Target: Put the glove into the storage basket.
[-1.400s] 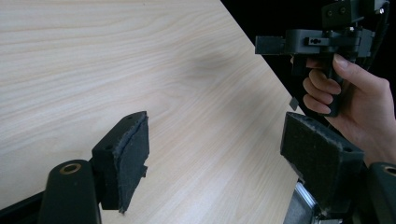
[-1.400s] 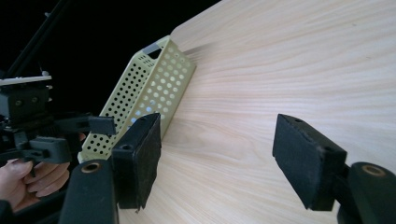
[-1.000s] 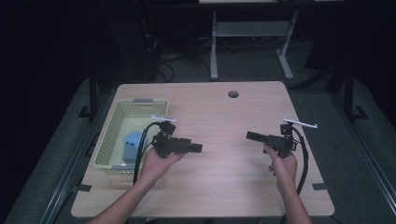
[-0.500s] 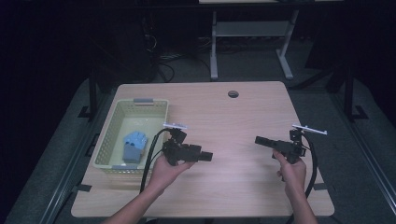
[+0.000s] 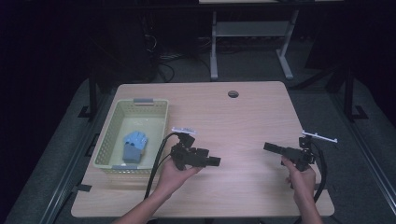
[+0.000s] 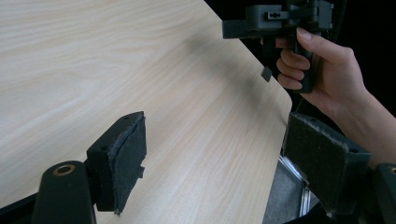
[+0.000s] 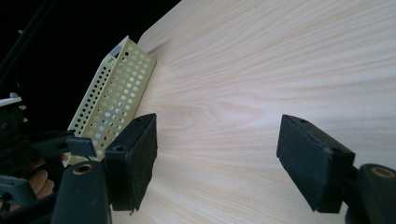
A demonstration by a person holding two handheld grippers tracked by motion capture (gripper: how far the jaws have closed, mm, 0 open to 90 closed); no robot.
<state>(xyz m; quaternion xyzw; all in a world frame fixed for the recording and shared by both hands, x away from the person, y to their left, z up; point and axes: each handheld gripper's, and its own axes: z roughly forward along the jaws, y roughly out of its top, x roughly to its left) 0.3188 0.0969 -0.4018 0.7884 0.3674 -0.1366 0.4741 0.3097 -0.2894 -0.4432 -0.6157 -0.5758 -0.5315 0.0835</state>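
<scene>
While both jaws gape empty, left gripper [image 5: 214, 162] near basket [image 5: 108, 140]; right gripper [image 5: 269, 147] near table edge [image 5: 306, 135]; bare wood between.

Left gripper [image 5: 214, 161] and right gripper [image 5: 270, 147], both wide apart-jawed, empty, facing inward.

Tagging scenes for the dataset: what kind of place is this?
Probably a lab data-collection station: a bare wooden table in a dark room, handheld grippers with cameras, left gripper and right gripper, plus a perforated basket.

I see a wooden table [image 5: 243, 116] with a round hole [image 5: 233, 94] near its far edge; a metal stand [image 5: 252, 32] stands behind it on dark floor
</scene>
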